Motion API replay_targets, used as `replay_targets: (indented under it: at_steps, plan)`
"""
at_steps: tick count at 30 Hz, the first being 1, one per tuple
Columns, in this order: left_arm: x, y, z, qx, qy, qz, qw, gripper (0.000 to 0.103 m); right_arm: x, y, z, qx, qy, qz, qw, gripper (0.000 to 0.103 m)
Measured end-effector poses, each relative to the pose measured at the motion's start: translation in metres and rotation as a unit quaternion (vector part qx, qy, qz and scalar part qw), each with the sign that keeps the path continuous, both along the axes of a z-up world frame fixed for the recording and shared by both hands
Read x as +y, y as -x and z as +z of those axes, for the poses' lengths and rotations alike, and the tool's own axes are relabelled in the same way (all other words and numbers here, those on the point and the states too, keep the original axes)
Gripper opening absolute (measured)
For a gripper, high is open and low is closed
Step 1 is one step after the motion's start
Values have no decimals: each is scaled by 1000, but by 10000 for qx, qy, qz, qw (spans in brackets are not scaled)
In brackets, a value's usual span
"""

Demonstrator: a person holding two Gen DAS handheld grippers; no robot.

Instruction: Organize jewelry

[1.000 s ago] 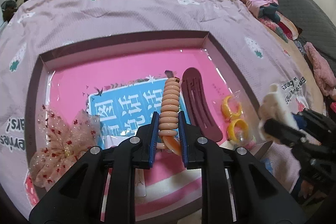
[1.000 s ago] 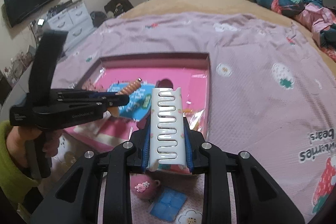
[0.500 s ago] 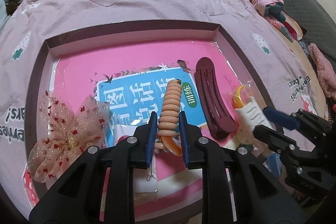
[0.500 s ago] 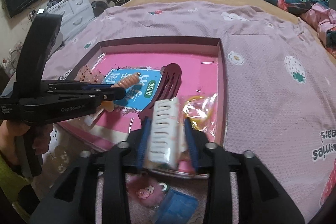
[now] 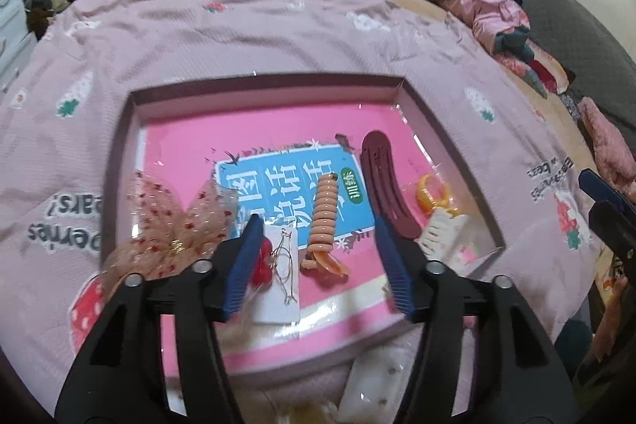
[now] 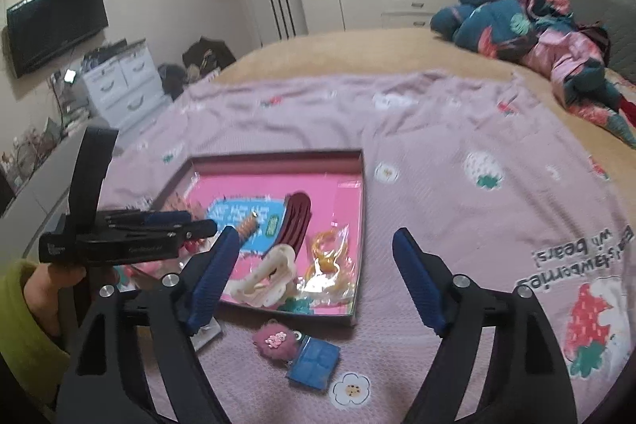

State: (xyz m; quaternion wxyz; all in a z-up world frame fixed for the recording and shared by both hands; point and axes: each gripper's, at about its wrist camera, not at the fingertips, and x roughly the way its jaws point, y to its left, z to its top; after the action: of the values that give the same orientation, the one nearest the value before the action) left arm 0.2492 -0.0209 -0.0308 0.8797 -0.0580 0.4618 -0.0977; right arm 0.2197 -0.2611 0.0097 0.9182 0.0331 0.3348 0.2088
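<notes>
A shallow box (image 5: 119, 161) with a dark rim lies on a pink bedspread (image 5: 238, 38), its floor covered by a pink sheet with a blue printed panel (image 5: 278, 181). Its contents, from left to right in the left wrist view:

- A sheer bow (image 5: 171, 225) with red specks sits at the left wall, partly over the rim.
- Beside it lies a white card (image 5: 282, 265) carrying wire hoop earrings, with something red just to its left.
- A peach spiral hair clip (image 5: 324, 217) lies free on the blue panel.
- A long maroon clip (image 5: 383, 181) lies next to it, angled up toward the far wall.
- An orange ring (image 5: 431, 191) in clear wrap sits near the right wall.
- A white claw clip (image 5: 443, 231) rests just below the ring, in the near right corner.

The left gripper (image 5: 318, 261) has just been opening. Its jaws stand wide apart above the card and the spiral clip, and the pads touch nothing.

In the right wrist view the right gripper (image 6: 318, 277) has also just been opening and now gapes wide and empty, with the white claw clip (image 6: 266, 277) lying in the box below its left finger. Outside the box, on the bedspread, lie a pink fuzzy charm (image 6: 274, 340) and a blue square piece (image 6: 314, 364), touching each other.
</notes>
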Motion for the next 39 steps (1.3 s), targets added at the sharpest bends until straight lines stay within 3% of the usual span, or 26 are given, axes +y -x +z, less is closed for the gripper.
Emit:
replay_targets:
  at_steps: [2, 14, 26, 39]
  plan:
    - [2, 7, 10, -83, 14, 51, 10000, 59, -3, 5, 7, -79, -46, -56, 9999, 88]
    - [14, 57, 63, -673, 84, 312, 9972, 93, -14, 38, 38, -399, -179, -151, 9989, 91]
    - [23, 100, 86, -1044, 27, 387, 9938, 93, -10, 69, 53, -697, 0, -114, 9975, 92]
    - [33, 131, 88, -1082, -29, 458, 9931, 93, -6, 92, 54, -752, 96, -8, 9971, 92]
